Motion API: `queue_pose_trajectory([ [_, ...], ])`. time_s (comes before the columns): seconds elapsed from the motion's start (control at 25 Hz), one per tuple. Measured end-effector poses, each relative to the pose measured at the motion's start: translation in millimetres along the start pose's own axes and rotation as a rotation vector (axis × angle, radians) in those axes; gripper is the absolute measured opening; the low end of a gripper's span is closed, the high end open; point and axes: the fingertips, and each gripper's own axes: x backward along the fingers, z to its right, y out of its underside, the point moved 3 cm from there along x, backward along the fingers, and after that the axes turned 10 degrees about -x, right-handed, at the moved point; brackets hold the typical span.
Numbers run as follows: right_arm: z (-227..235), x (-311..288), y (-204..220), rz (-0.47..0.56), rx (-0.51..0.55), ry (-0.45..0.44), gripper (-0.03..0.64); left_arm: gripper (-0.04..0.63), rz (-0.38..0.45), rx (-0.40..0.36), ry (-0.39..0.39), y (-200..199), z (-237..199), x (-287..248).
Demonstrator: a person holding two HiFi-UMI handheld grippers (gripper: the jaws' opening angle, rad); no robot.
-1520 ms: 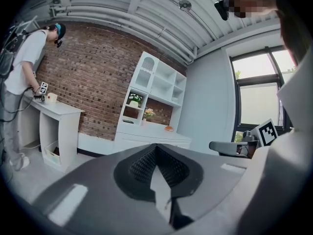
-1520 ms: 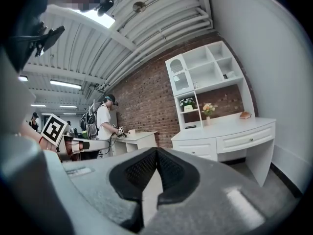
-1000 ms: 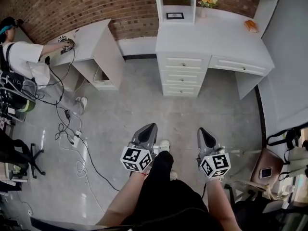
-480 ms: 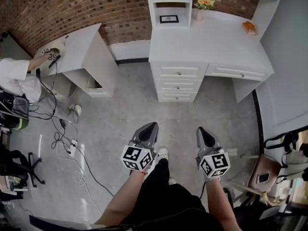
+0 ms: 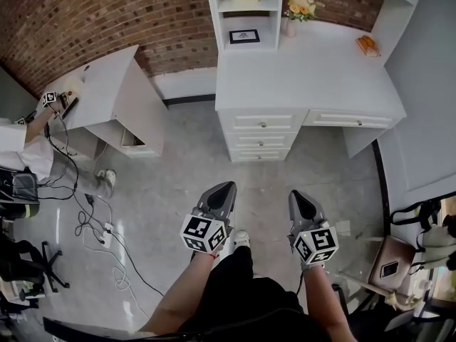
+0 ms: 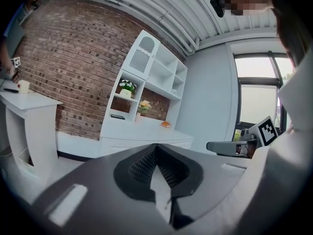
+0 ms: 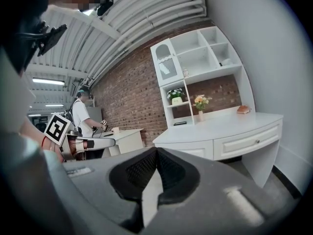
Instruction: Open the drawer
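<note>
- Head view: left gripper and right gripper are held side by side over the grey floor. Both point toward the white desk and are well apart from it.
- Three stacked drawers sit under the desk's left half, and a wide drawer sits under its right half. All of them are pushed in flush.
- At the back of the desk stands a shelf unit. A flower vase is just beside it, and an orange object lies near the desk's right rear corner.
- Left of the desk, a smaller white table stands against the brick wall. A person is at its far end, and cables trail over the floor below.
- Left gripper view: the two jaws are pressed together with nothing between them. The desk lies beyond the tips, still distant, and the right gripper shows to the right of the desk.
- Right gripper view: the jaws are fully closed and empty. The wide drawer, with its small knob, is ahead and to the right, closed. The left gripper shows to the left of the desk, in front of the person at the smaller table.
</note>
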Motion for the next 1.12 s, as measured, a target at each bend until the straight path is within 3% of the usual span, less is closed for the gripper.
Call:
queue_pose_trajectory([
  [0.4, 13.9, -61.6, -1.3, -0.003, -0.023, 0.026, 0.002, 0.003, -0.010, 0.004, 0.032, 0.6, -50.6, -46.7],
  [1.12, 44.9, -150.0, 52.0, -0.077, -0.050, -0.029, 0.006, 0.003, -0.022, 0.069, 0.067, 62.2, -77.9, -123.7],
])
